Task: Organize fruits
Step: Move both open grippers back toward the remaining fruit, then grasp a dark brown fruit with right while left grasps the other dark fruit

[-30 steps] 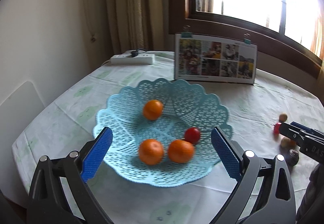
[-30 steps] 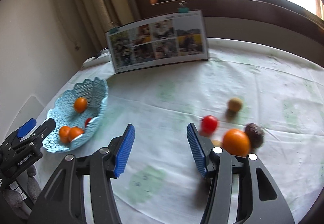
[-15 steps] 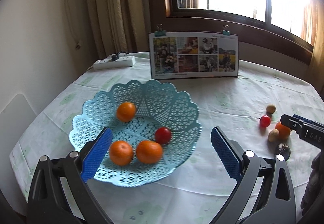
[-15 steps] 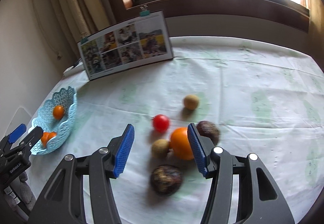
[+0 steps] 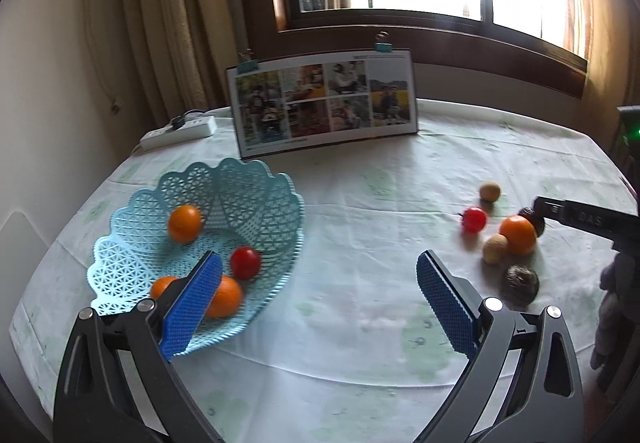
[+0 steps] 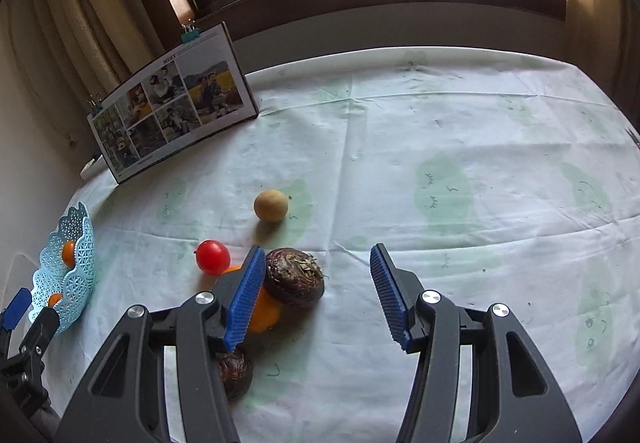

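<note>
A light blue lattice basket point(image 5: 256, 199) sits at the table's left and holds three oranges and a red fruit point(image 5: 245, 263). My left gripper point(image 5: 320, 301) hangs open over the cloth just right of the basket, holding nothing. Loose fruit lies on the right: an orange point(image 5: 517, 235), a red fruit point(image 6: 213, 256), a tan fruit point(image 6: 271, 205), another tan one point(image 5: 495, 248) and two dark brown wrinkled fruits point(image 6: 295, 277) point(image 6: 236, 373). My right gripper point(image 6: 318, 295) is open, its left finger beside the upper dark fruit, which lies just inside the gap.
A clipped photo board point(image 5: 324, 105) stands at the back of the table below the window. A white power strip point(image 5: 179, 132) lies at the back left. The table edge curves near on the right point(image 6: 624, 395). Bare tablecloth point(image 6: 460, 179) stretches right of the fruit.
Both grippers have swung right. The basket slid left in the left wrist view. The right gripper came down close to the loose fruit, with the dark fruit now between its fingers.
</note>
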